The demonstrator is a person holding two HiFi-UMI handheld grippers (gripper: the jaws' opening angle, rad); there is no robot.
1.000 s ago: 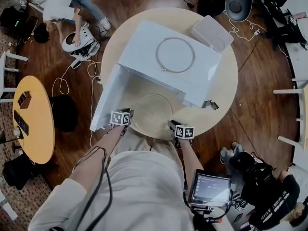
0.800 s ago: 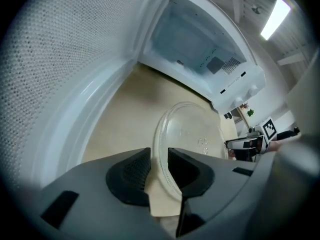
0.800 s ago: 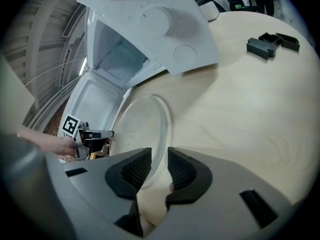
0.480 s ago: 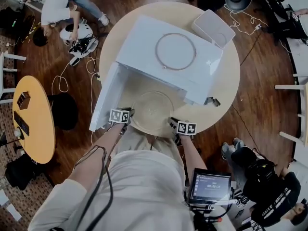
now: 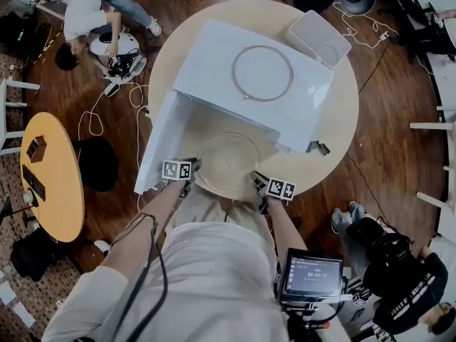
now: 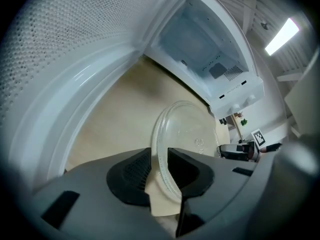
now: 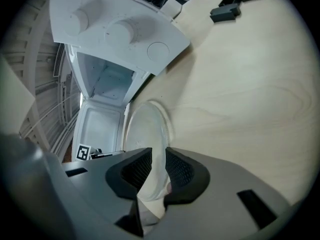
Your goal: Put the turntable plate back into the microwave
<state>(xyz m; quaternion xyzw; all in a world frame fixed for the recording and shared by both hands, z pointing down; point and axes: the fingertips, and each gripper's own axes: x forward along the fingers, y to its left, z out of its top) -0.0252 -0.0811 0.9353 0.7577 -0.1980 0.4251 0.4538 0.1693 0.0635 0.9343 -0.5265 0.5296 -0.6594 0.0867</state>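
Lower middle of the frame: the left gripper [image 5: 192,168] and the right gripper [image 5: 256,181] each pinch the rim of the glass turntable plate [image 5: 228,164] before the open microwave [image 5: 206,66].

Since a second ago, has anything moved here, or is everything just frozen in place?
Almost nothing. The right tool rolled slightly, its marker cube turning a little. It and the left tool still clamp opposite edges of the turntable plate before the open microwave.

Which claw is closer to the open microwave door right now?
Left. The left claw grips the rim of the glass plate right beside the microwave door; the right claw grips the opposite rim, on the side away from the door.
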